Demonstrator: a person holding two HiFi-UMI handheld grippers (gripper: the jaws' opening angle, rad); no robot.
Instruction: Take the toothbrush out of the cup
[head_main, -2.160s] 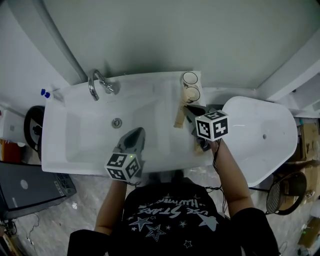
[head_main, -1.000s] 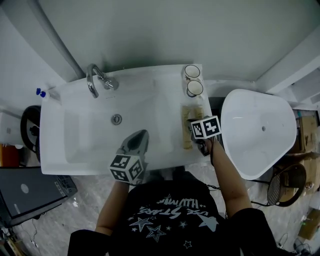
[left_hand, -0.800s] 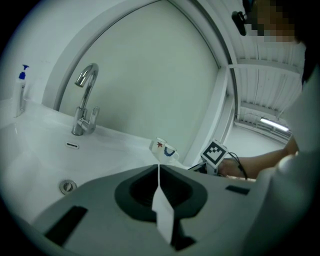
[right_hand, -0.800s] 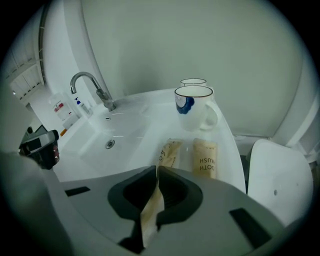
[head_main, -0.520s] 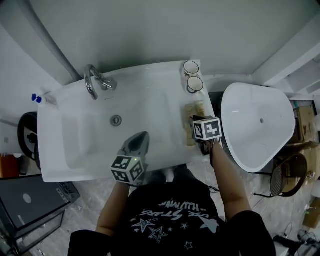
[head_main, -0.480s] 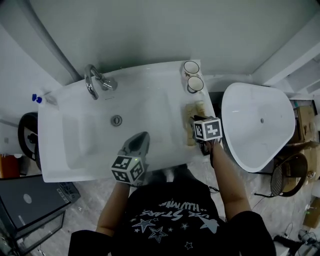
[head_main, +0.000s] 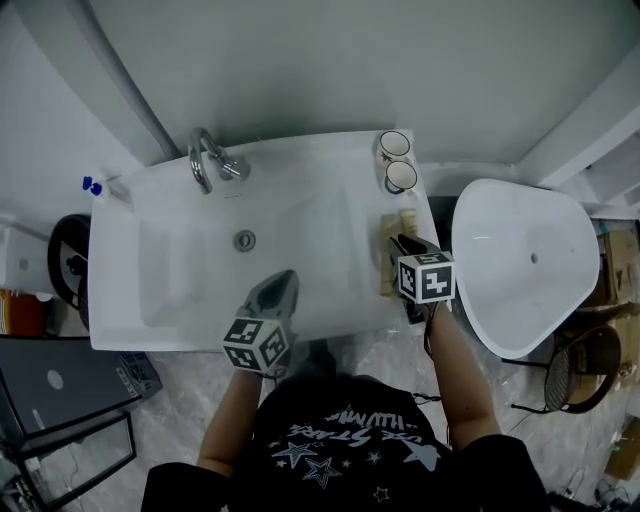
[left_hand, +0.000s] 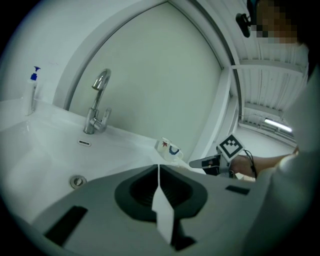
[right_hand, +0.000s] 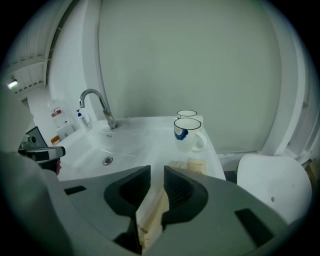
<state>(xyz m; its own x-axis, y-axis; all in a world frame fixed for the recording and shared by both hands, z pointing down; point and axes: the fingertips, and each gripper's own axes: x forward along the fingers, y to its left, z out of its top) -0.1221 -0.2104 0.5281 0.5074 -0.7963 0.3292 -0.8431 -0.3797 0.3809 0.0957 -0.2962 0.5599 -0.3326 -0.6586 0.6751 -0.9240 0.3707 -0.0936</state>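
Observation:
Two white cups stand at the sink's back right corner, the rear cup (head_main: 393, 145) and the front cup (head_main: 401, 176), which carries a blue mark (right_hand: 188, 134). The toothbrush, in a beige pack (head_main: 387, 272), lies flat on the sink's right ledge in front of them. My right gripper (head_main: 396, 241) hangs just above the pack. Its jaws have just been opening and stand apart (right_hand: 157, 172). The pack (right_hand: 150, 217) shows in the gap between them, with no pad pressing on it. My left gripper (head_main: 284, 277) is shut on nothing above the basin's front part (left_hand: 158, 167).
A chrome tap (head_main: 207, 160) and a drain (head_main: 245, 240) sit in the white basin (head_main: 180, 290). A blue-topped pump bottle (head_main: 92, 186) stands at the sink's far left. A white rounded fixture (head_main: 520, 265) is right beside the ledge.
The right gripper's jaws went from shut to apart and it rose a little off the beige pack, which stays flat on the ledge. The left gripper stayed over the basin.

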